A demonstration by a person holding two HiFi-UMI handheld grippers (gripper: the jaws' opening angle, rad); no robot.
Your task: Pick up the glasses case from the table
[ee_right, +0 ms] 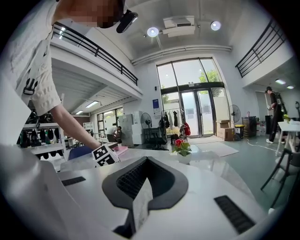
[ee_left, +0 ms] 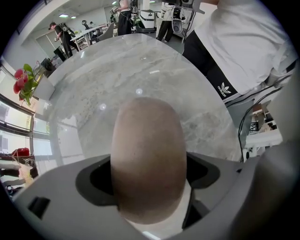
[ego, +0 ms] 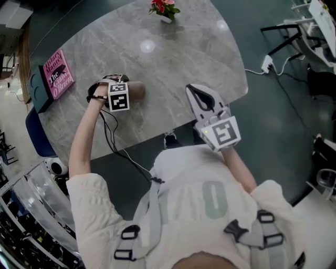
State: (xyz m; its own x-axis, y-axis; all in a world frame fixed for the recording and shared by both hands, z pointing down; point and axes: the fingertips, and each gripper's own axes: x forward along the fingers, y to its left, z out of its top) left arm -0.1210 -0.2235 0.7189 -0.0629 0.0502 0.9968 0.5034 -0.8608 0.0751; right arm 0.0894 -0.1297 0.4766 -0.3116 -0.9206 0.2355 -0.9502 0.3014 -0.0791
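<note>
Brown glasses case [ee_left: 147, 159] sits gripped in left claw [ego: 130, 92] (clearest in its own view); right claw [ee_right: 146, 169] closed.

bare marble table [ego: 173, 58] lies open between the glasses case [ego: 137, 90], clamped in the left gripper [ego: 127, 93], and the right gripper [ego: 197, 94], whose jaws are together and empty. obstacles: a pink book [ego: 59, 73] at the left edge and a flower pot [ego: 164, 9] at the far edge, both well apart from the case; a black cable [ego: 113, 137] crosses the near edge.
</note>
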